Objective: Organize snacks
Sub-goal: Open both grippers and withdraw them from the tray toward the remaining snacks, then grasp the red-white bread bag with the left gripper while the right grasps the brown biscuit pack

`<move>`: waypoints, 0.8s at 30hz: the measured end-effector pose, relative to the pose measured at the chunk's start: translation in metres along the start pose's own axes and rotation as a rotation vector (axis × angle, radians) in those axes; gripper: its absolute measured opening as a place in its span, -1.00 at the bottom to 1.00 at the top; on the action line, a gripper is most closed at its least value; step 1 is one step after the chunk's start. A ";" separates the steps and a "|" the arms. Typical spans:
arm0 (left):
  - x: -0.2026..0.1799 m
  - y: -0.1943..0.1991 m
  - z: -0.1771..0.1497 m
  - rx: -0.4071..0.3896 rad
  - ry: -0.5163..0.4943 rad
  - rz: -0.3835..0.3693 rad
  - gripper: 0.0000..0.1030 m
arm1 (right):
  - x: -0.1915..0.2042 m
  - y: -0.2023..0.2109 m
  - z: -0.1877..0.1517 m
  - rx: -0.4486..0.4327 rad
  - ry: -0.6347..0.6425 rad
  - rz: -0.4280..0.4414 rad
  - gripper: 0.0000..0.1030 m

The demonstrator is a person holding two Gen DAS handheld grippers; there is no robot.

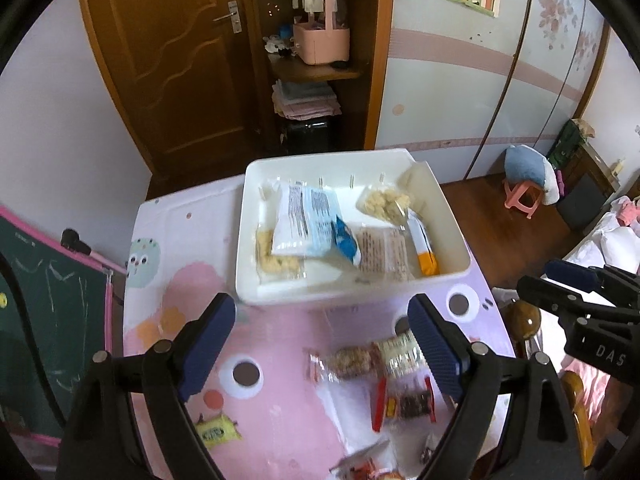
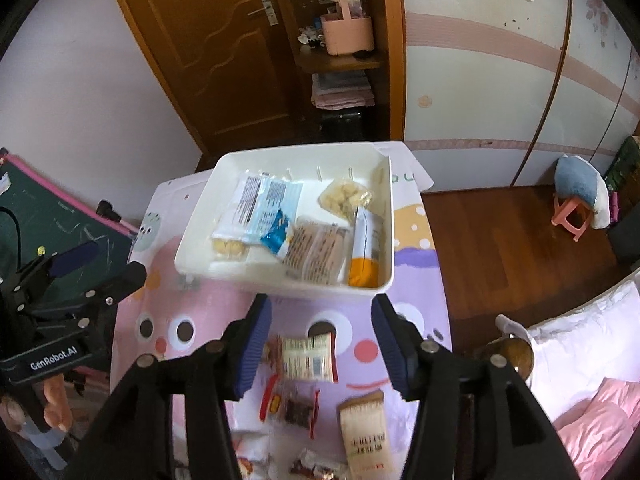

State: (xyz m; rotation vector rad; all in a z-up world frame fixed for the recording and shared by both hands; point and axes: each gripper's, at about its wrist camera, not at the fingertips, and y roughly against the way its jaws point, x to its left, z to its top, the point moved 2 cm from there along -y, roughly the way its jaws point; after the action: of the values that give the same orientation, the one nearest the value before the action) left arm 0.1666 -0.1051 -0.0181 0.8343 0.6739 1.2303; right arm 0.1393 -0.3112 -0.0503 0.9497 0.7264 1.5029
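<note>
A white bin (image 1: pixel 256 280) (image 2: pixel 192 256) stands at the far end of the pink cartoon table and holds several snack packs, among them a blue-and-white bag (image 1: pixel 304 220) (image 2: pixel 260 204) and an orange-ended pack (image 1: pixel 424 244) (image 2: pixel 364 248). Loose snacks lie on the table nearer me: a clear pack with a white label (image 2: pixel 308 356) (image 1: pixel 360 360), a red-edged pack (image 2: pixel 292 404) (image 1: pixel 404 400), a tan pack (image 2: pixel 364 436) and a yellow pack (image 1: pixel 216 432). My left gripper (image 1: pixel 320 344) is open and empty above the table. My right gripper (image 2: pixel 320 344) is open and empty above the loose snacks.
A green chalkboard (image 1: pixel 48 300) leans at the table's left. A bed with pink and white bedding (image 2: pixel 580 380) is at the right. A wooden door (image 1: pixel 172 60) and a shelf with a pink basket (image 1: pixel 320 40) stand behind. A pink stool (image 2: pixel 572 212) is on the wood floor.
</note>
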 end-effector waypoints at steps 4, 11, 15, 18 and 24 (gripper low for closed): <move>-0.004 0.009 -0.033 0.018 0.013 -0.015 0.70 | -0.004 0.009 -0.024 0.005 0.014 0.006 0.10; -0.016 -0.001 -0.093 0.106 0.043 -0.046 0.71 | -0.013 0.009 -0.067 0.035 0.032 0.002 0.12; -0.020 -0.015 -0.124 0.174 0.090 -0.076 0.71 | -0.023 0.001 -0.088 0.065 0.007 0.008 0.12; -0.024 -0.031 -0.143 0.230 0.120 -0.076 0.71 | -0.033 -0.008 -0.107 0.101 -0.015 0.007 0.12; -0.029 -0.067 -0.186 0.357 0.168 -0.068 0.71 | -0.049 -0.034 -0.147 0.181 -0.055 -0.015 0.12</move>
State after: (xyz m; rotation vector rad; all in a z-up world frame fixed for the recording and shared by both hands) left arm 0.0432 -0.1084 -0.1748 0.9985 1.0718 1.1422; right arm 0.0278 -0.3449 -0.1578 1.1150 0.8383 1.4101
